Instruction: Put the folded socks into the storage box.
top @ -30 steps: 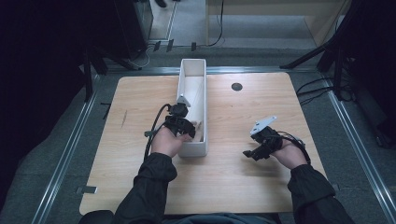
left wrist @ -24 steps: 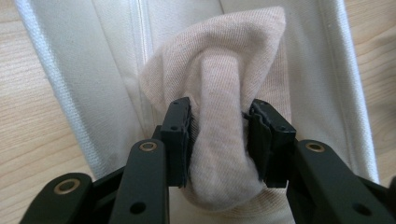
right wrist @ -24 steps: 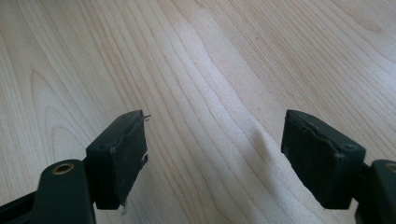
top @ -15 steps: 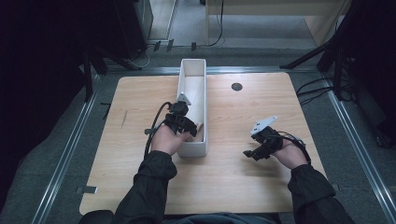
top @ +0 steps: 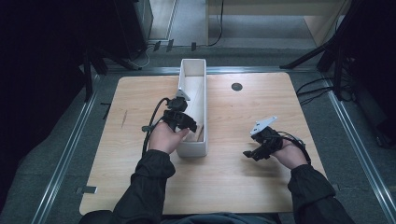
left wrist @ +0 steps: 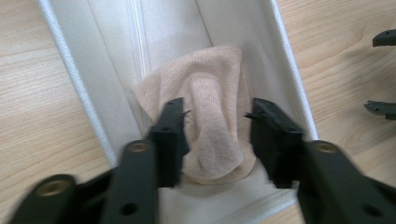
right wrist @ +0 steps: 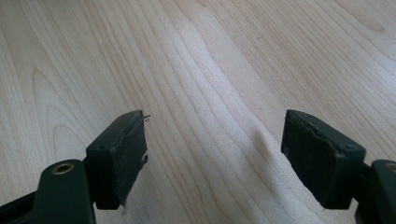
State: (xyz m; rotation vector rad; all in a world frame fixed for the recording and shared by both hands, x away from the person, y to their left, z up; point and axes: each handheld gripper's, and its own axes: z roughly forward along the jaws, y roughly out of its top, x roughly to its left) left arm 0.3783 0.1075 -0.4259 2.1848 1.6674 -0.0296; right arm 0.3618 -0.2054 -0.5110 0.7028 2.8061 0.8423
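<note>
the high view looks forward and down from above the person's side, taking in the whole wooden table [top: 243,186] and floor beyond. the left gripper view sits close over the near end of the long white bin [left wrist: 88,107], facing down along its own jaws. the right gripper view hangs close over bare table [right wrist: 210,60], tilted downward. both gripper views share parts of what the high view covers: bin [top: 192,149] and tabletop.

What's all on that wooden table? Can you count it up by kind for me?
Long white open-topped boxes: 1
Beige knitted cloths, lying in the box: 1
Black hand-held two-jaw grippers: 2, left and right
Small dark round discs on the tabletop: 1
Total: 5
</note>
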